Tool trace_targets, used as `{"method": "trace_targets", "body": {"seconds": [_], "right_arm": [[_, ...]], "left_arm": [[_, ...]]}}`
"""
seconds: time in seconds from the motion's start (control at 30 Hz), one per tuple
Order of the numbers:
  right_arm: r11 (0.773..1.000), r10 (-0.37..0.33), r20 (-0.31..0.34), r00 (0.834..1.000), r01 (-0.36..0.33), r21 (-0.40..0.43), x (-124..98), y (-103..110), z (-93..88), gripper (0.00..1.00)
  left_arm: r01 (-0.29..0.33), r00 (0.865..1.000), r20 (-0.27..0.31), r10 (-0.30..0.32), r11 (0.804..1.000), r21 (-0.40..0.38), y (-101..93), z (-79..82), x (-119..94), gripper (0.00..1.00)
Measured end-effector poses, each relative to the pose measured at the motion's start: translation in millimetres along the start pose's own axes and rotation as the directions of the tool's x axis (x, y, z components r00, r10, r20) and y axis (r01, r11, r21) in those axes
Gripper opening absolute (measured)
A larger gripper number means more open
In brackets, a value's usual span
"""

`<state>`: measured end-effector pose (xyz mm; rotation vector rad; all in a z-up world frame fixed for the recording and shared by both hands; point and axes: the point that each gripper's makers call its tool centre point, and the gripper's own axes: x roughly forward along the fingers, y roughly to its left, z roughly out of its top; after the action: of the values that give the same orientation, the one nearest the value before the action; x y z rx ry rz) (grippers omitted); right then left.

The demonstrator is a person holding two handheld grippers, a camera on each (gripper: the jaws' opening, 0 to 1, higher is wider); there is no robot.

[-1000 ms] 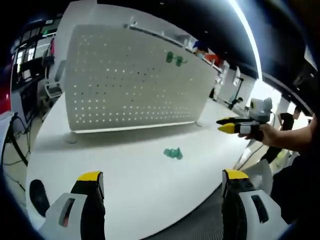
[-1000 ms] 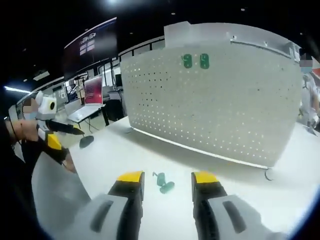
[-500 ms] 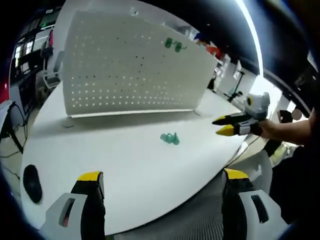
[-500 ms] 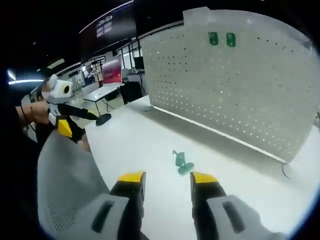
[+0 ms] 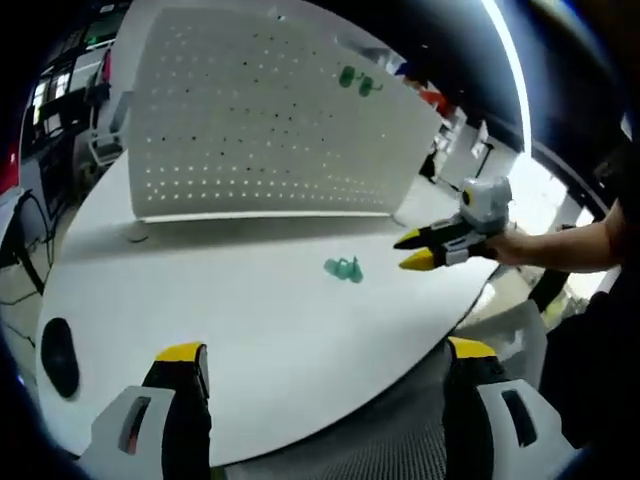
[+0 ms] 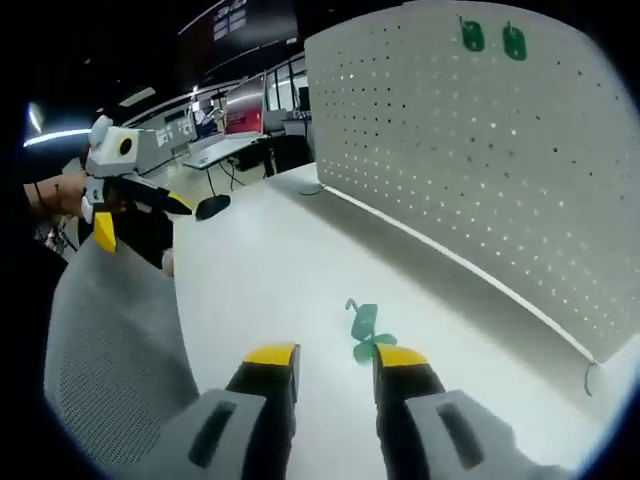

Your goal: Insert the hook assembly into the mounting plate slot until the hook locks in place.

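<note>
Since half a second earlier the right gripper (image 5: 410, 251) had come in over the white table (image 5: 230, 310) toward the green hook assembly (image 5: 344, 269); in the right gripper view (image 6: 325, 357) its yellow-tipped jaws stood apart — a narrow gap, nothing between them — just short of the hook assembly (image 6: 366, 328), which lay on the bare tabletop (image 6: 260, 270); the left gripper (image 5: 325, 352) hung back near the table's edge, jaws spread wide and empty; it showed at a distance in the right gripper view (image 6: 140, 208); the white perforated mounting plate (image 5: 250, 120) stood upright at the far side, two green hooks (image 6: 490, 38) already hanging near its top.
</note>
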<state>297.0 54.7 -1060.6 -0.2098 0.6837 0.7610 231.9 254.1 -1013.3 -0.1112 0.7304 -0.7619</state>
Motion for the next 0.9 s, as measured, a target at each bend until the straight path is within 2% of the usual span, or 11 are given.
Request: {"method": "trace_targets", "body": {"seconds": [0.17,0.37,0.7,0.9], "right_arm": [[0.999,0.018,-0.040,0.999,-0.019,-0.028,22.0,-10.5,-5.2,0.23],[0.995,0.055,-0.110,0.992,-0.063,-0.073,35.9,-19.9,-12.0,0.19],[0.987,0.064,-0.130,0.989,-0.082,-0.139,55.3,-37.8,-10.1,0.14],[0.985,0.099,-0.136,0.986,-0.116,-0.128,65.9,-38.5,-8.0,0.14]], "left_arm": [[-0.001,1.000,-0.009,0.001,1.000,-0.010,3.5,-1.8,2.9,0.99],[-0.006,1.000,-0.021,0.006,1.000,-0.023,6.5,-3.9,5.3,0.98],[-0.013,0.999,-0.032,0.012,0.999,-0.039,10.4,-4.6,9.7,0.98],[-0.015,0.999,-0.037,0.014,0.999,-0.044,12.6,-4.4,11.9,0.98]]}}
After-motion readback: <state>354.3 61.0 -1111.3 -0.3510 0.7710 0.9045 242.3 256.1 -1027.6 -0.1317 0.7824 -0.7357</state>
